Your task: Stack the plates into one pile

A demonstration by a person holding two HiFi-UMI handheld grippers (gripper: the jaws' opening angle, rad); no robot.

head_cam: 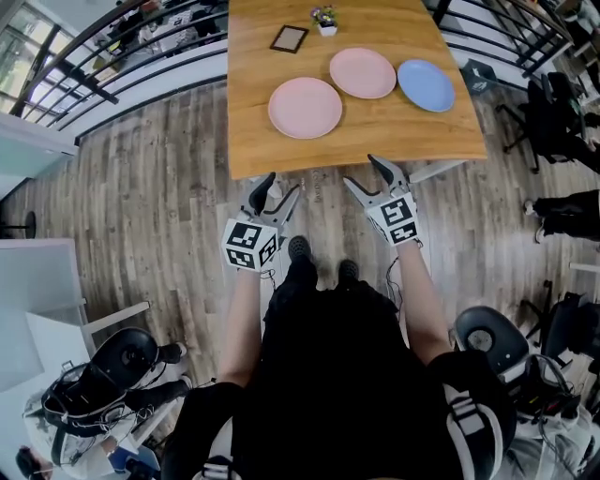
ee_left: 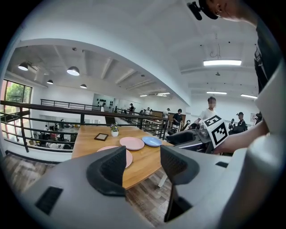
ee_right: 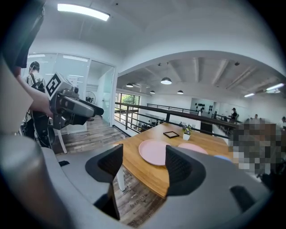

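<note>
Plates first: three of them, all lying flat and separate on the desk [head_cam: 394,131], so no pile yet. The near pink plate [head_cam: 305,107] sits closest to the person's edge, the second pink plate [head_cam: 362,72] is just beside it further back, and the blue plate [head_cam: 426,84] is over on the right. The blue one's rim comes so close to the second pink one that I can't tell if they touch. Behind them there's a small picture frame [head_cam: 289,38] and a little potted plant [head_cam: 324,19], well clear of the plates, so they shouldn't get in the way.

Both tools are short of the desk, over the wooden floor [head_cam: 159,206]. The left hand-held gripper [head_cam: 283,185] has its jaws spread with nothing between them, just desk and plates visible through the gap. Same deal with the right hand-held gripper [head_cam: 361,171]: released and empty, aimed at the near pink plate.

My guess is they're held apart and open like that to line up a first grab at a plate rim. The near pink one looks like the easiest reach.
</note>
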